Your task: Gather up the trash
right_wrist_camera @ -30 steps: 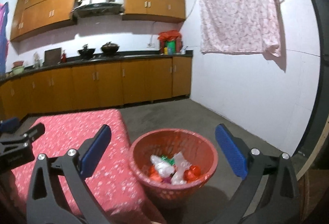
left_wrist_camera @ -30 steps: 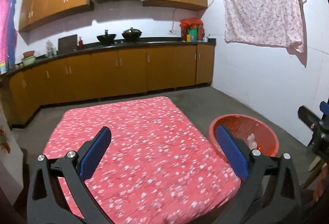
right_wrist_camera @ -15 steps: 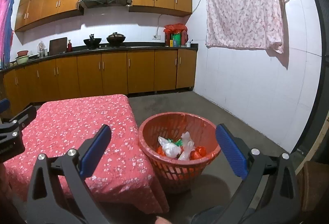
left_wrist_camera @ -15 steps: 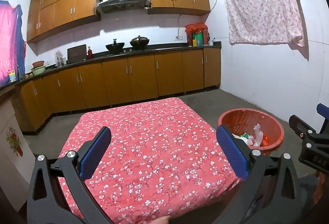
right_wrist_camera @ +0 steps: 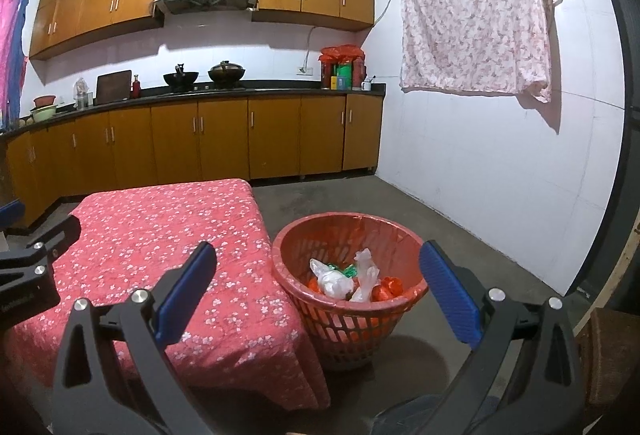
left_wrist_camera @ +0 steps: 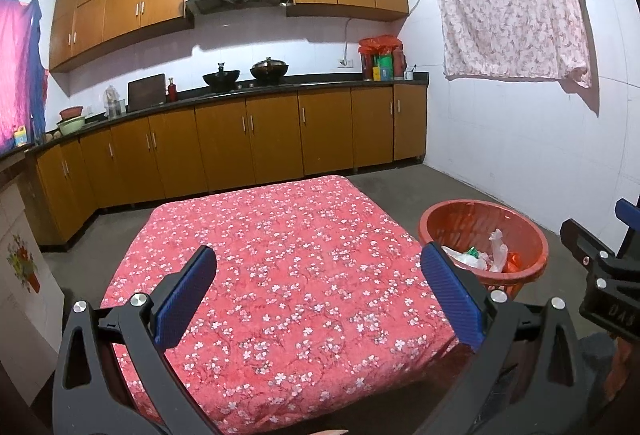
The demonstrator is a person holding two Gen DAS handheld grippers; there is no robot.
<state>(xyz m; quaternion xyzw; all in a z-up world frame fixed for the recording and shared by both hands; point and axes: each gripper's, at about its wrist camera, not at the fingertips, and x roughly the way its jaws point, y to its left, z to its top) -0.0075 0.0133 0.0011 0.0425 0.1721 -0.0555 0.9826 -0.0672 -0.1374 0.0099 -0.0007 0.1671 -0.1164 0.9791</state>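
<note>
A red plastic basket [right_wrist_camera: 298,255] stands on the floor at the right edge of a low table covered with a red floral cloth [left_wrist_camera: 280,255]. Inside it lie white plastic bags and orange and green wrappers [right_wrist_camera: 352,281]. The basket also shows in the left wrist view [left_wrist_camera: 444,219]. My left gripper [left_wrist_camera: 318,297] is open and empty above the near part of the table. My right gripper [right_wrist_camera: 316,293] is open and empty, held above and in front of the basket. No trash shows on the cloth.
Wooden cabinets and a dark counter [left_wrist_camera: 280,87] with pots line the back wall. A floral cloth [right_wrist_camera: 476,11] hangs on the white right wall. A white box [left_wrist_camera: 20,275] stands left of the table. Grey floor [right_wrist_camera: 460,235] lies around the basket.
Both grippers have pulled back and risen, so the table and basket sit farther off and more of the kitchen shows. Both stayed open and empty.
</note>
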